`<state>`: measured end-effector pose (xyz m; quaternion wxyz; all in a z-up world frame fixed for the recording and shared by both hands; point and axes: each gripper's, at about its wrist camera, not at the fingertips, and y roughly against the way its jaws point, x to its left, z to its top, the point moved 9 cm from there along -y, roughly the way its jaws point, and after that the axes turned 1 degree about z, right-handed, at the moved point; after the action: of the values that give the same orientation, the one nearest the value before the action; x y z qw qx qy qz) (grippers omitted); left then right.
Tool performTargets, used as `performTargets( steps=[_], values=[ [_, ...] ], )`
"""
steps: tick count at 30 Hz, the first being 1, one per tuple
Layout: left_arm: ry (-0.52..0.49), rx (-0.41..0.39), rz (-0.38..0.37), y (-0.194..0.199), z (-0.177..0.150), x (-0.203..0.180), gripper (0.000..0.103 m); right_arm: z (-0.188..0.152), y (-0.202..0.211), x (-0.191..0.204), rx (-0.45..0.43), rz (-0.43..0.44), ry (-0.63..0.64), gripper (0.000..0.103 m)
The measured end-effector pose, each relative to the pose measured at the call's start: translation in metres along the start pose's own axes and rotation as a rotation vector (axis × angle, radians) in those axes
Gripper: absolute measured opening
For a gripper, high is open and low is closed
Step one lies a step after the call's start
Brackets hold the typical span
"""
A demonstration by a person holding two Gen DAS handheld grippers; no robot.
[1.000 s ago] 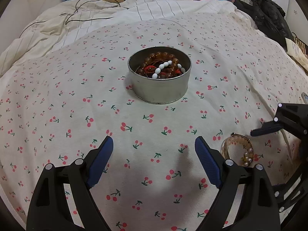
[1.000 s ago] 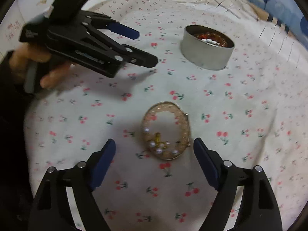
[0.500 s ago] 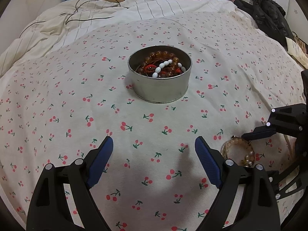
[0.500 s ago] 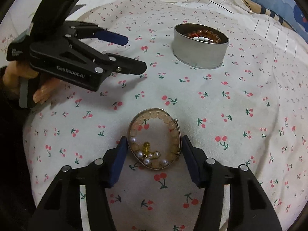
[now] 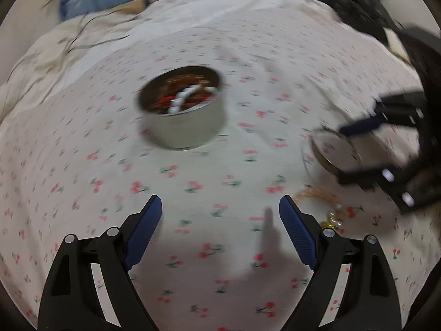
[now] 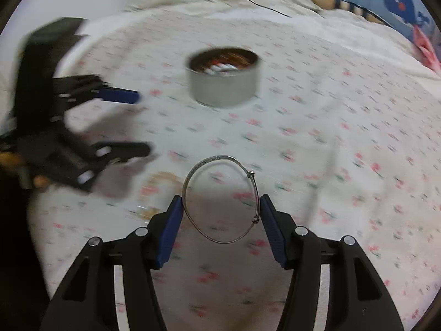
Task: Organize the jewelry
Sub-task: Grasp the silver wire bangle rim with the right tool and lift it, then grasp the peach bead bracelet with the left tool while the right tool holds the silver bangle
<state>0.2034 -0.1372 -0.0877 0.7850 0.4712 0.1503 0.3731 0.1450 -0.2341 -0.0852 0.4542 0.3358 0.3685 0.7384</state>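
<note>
Bed here is covered with a white cherry-print sheet [image 5: 209, 165], rumpled cream duvet [image 6: 248, 2] piled at the far end and a blue whale-pattern pillow [image 6: 399, 0] behind it. Both views are pretty smeared, so take the fine detail with a grain of salt. My right gripper [image 6: 220, 207] has its blue-padded jaws pinching a thin silver wire bangle [image 6: 220, 198] across its width, and the bangle is up off the sheet, held roughly flat-on to the camera. From the left wrist I can see the same bangle [image 5: 335, 150] hanging between the right gripper [image 5: 344, 154] pads, out to the right of the tin. My left gripper [image 5: 220, 212] is just hovering over bare sheet with its jaws spread wide, nothing in them. The round silver metal tin [image 5: 183, 110] sits on the sheet past both grippers, with brown, red and white beads in it. Down on the sheet there's a pale peach beaded bracelet with pearls and gold bits [image 5: 328, 207], lying just beside my left gripper's right finger; in the right wrist view it's [image 6: 158, 190] a blurry ring just left of the bangle.
</note>
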Motion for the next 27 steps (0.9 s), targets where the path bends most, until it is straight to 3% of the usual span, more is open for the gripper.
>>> performTargets(
  steps=[3, 6, 8, 10, 11, 12, 13, 17, 20, 23, 25, 26, 27],
  values=[
    [-0.061, 0.018, 0.003, -0.009, -0.003, -0.021, 0.083, -0.004, -0.009, -0.007, 0.04, -0.063, 0.023, 0.056],
    [-0.122, 0.025, 0.036, -0.016, -0.006, -0.035, 0.083, -0.007, -0.011, -0.005, 0.049, -0.077, 0.043, 0.064],
    [-0.116, 0.029, 0.016, -0.016, -0.006, -0.036, 0.075, -0.007, -0.009, -0.006, 0.039, -0.087, 0.04, 0.068],
    [-0.066, 0.049, -0.036, -0.016, -0.007, -0.033, 0.045, -0.006, -0.008, -0.008, 0.033, -0.09, 0.028, 0.07],
    [-0.059, 0.051, -0.032, -0.014, -0.006, -0.029, 0.037, -0.005, -0.007, -0.009, 0.025, -0.09, 0.019, 0.07],
    [-0.046, 0.055, -0.026, -0.013, -0.006, -0.024, 0.018, -0.004, -0.008, -0.011, 0.017, -0.09, 0.011, 0.072],
    [-0.029, 0.059, -0.019, -0.013, -0.007, -0.018, 0.007, -0.003, -0.006, -0.011, 0.009, -0.083, 0.002, 0.073],
    [0.089, 0.065, 0.074, -0.013, -0.008, 0.027, 0.007, 0.0, -0.006, -0.009, 0.002, -0.069, -0.004, 0.075],
    [0.148, 0.064, 0.086, -0.009, -0.01, 0.043, 0.007, 0.002, -0.004, -0.005, -0.013, -0.064, 0.008, 0.075],
    [0.166, 0.07, 0.074, -0.009, -0.011, 0.045, 0.007, 0.01, 0.007, 0.013, -0.065, 0.034, 0.026, 0.075],
    [0.161, 0.083, 0.068, -0.012, -0.014, 0.044, 0.007, 0.008, 0.004, 0.024, -0.052, 0.073, 0.052, 0.074],
    [0.161, 0.092, 0.065, -0.015, -0.013, 0.044, 0.007, 0.004, -0.003, 0.028, -0.022, 0.062, 0.075, 0.072],
    [0.168, 0.097, 0.065, -0.017, -0.013, 0.045, 0.008, 0.0, -0.01, 0.031, 0.005, 0.04, 0.096, 0.057]
  ],
)
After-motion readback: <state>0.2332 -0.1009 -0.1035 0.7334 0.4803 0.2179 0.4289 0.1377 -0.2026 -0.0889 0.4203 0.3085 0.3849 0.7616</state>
